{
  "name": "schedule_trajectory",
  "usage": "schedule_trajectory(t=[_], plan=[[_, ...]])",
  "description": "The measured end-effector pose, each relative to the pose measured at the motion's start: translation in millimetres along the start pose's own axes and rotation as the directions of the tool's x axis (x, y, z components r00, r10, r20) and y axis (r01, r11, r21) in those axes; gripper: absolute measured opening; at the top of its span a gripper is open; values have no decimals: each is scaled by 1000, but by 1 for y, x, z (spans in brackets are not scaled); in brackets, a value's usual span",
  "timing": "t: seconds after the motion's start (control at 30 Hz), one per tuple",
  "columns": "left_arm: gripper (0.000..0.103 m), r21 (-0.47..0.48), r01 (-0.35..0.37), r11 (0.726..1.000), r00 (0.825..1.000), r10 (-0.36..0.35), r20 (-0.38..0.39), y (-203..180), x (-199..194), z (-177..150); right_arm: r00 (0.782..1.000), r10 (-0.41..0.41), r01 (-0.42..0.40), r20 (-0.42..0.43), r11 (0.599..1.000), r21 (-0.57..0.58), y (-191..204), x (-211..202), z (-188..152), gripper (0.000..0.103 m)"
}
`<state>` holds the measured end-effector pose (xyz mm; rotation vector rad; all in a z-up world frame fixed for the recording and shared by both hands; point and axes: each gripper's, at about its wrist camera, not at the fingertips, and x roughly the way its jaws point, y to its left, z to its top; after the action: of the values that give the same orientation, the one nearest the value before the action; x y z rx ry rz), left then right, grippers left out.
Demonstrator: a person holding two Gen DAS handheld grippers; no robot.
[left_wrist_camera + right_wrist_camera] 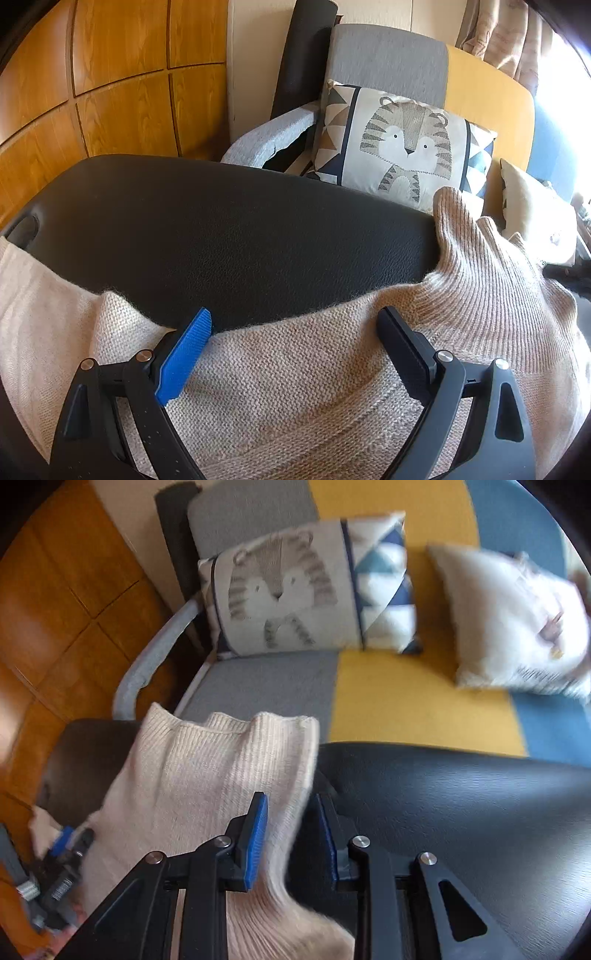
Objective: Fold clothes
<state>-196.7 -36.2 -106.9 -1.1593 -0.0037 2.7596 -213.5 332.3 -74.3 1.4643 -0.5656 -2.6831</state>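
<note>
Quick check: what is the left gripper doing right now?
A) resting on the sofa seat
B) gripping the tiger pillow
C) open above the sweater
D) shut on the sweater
C: the left gripper has its fingers spread wide, with the beige sweater showing between them.

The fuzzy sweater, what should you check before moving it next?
1. Left tongs open above the sweater: ok.
2. Right tongs gripping the ribbed part: not ok, gap still visible.
3. Sweater lying flat on the black surface: not ok, it's bunched up.
4. Tiger pillow out of the way: ok.
5. Right view sharp enough to judge: not ok, blurry.
</note>
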Motion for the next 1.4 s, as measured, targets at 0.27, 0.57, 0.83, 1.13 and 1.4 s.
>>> schedule_trajectory(t=[0.27,0.57,0.83,1.13,1.4], plan=[[94,-13,21,1000,1000,-21,20,3,-2,-2,998,66,-64,-23,996,67,2,26,18,25],[94,-17,29,999,999,-29,27,3,-2,-2,987,126,-132,97,989,64,13,-11,17,7],[94,-23,33,999,999,-32,23,4,-2,-2,962,230,-210,146,967,-141,42,-95,-34,5],[94,-37,41,998,999,-40,19,6,-1,-2,984,153,-132,89,969,-211,76,-127,-170,4],[96,-79,108,991,994,-109,-12,14,0,2,993,25,-3,116,982,-188,75,-119,-183,3]])
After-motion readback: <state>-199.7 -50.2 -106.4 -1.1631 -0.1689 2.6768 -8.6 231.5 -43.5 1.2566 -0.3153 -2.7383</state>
